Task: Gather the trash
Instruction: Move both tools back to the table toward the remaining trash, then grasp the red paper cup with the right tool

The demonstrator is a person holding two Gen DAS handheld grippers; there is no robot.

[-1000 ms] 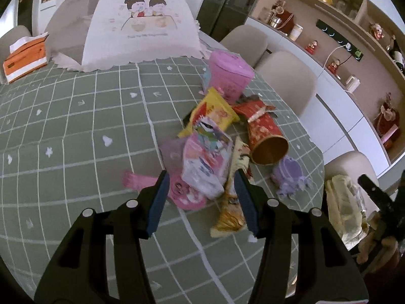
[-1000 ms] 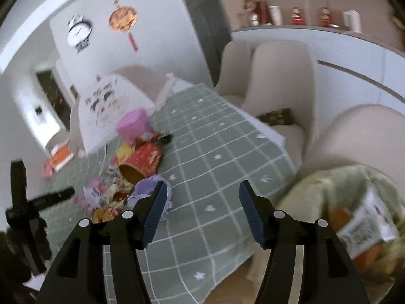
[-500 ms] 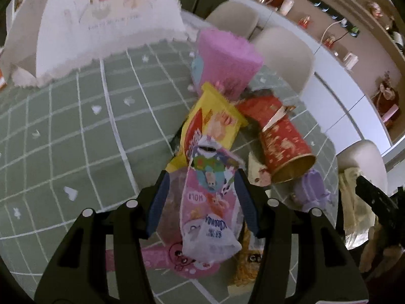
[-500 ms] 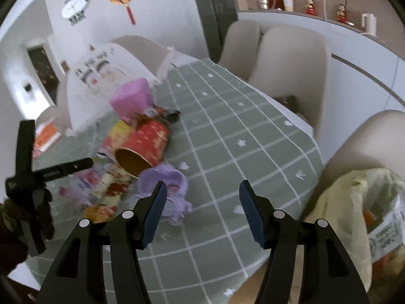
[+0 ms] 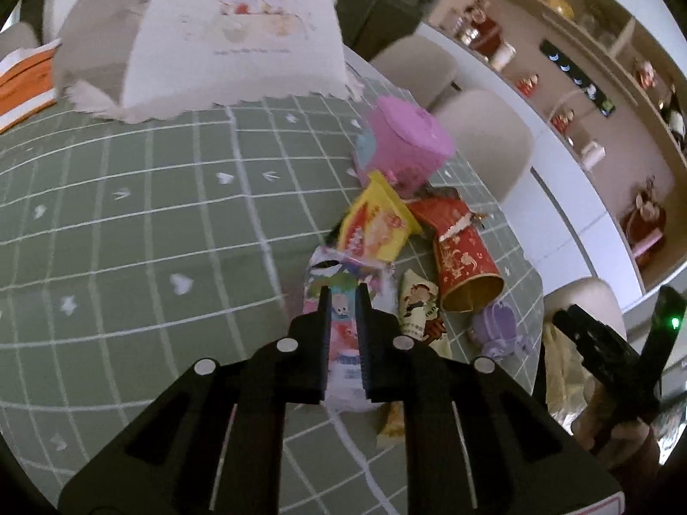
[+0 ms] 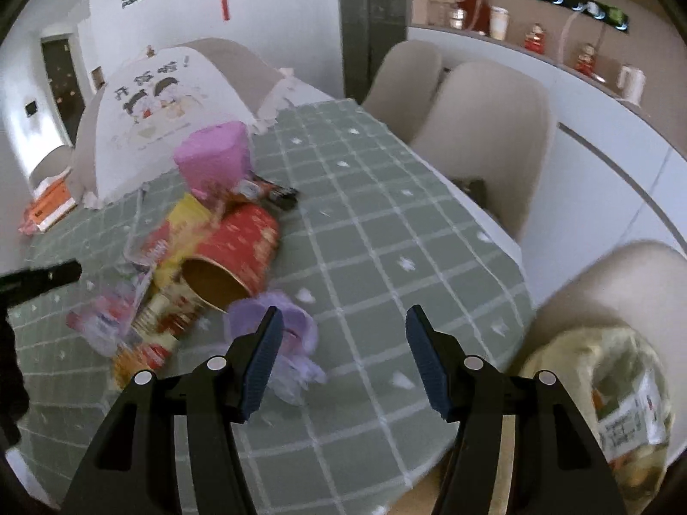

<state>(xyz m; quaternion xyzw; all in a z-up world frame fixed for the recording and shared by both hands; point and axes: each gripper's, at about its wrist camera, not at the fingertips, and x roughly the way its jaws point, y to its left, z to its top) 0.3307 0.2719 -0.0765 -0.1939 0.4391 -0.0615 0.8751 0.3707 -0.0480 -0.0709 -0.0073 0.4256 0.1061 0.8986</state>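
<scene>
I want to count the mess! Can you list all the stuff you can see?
pink snack bag: 1, pink and white, pinched in the left tool
yellow wrapper: 1, yellow, mid pile
red tube: 1, red, on its side
purple wad: 1, lilac, near the table edge
pink tub: 1, pink, back of pile
food cover: 1, white, far end
trash bag: 1, yellowish, beside the table
left tool: shut
right tool: open, empty
</scene>
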